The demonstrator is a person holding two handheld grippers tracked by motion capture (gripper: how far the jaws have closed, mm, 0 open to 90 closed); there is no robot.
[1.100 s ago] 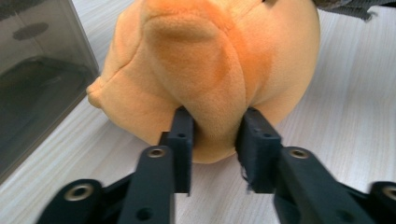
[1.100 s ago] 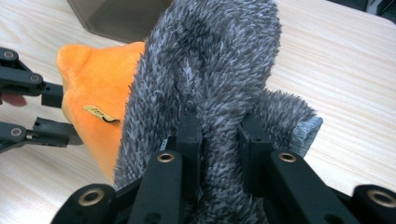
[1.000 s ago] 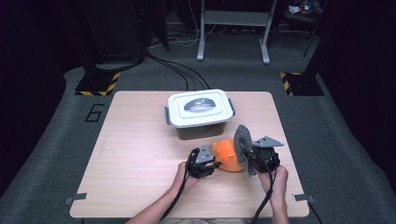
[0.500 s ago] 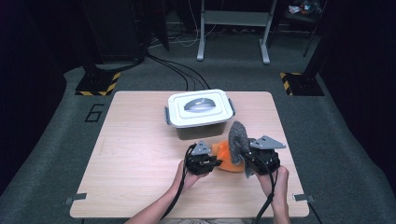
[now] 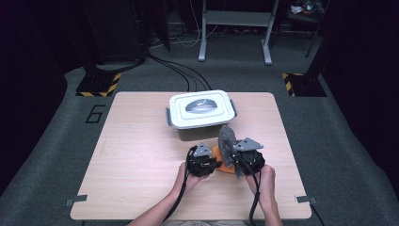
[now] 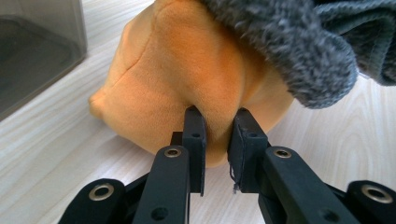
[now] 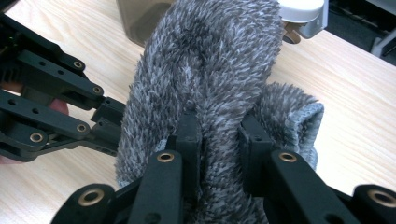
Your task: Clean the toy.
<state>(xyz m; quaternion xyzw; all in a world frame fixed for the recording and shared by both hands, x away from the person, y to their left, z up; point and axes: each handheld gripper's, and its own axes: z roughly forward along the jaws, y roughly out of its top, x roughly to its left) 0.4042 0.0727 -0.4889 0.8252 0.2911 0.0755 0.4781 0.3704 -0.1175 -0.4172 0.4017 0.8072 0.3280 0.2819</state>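
While pinched: fuzzy grey sock (image 7: 210, 70), orange plush (image 6: 187, 79)

A lab or test room: a bare wooden table (image 5: 141, 155) stands on grey carpet (image 5: 329, 132) among black stands with hazard-striped bases (image 5: 98, 87), loose floor cables (image 5: 176, 70) and a metal frame (image 5: 235, 28).

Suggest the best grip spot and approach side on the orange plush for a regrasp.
Pinch the orange plush low on its soft bulge, coming in level along the table from the person's side, as the left tool does now. The grey fuzzy cloth drapes its top, so a top approach is blocked.
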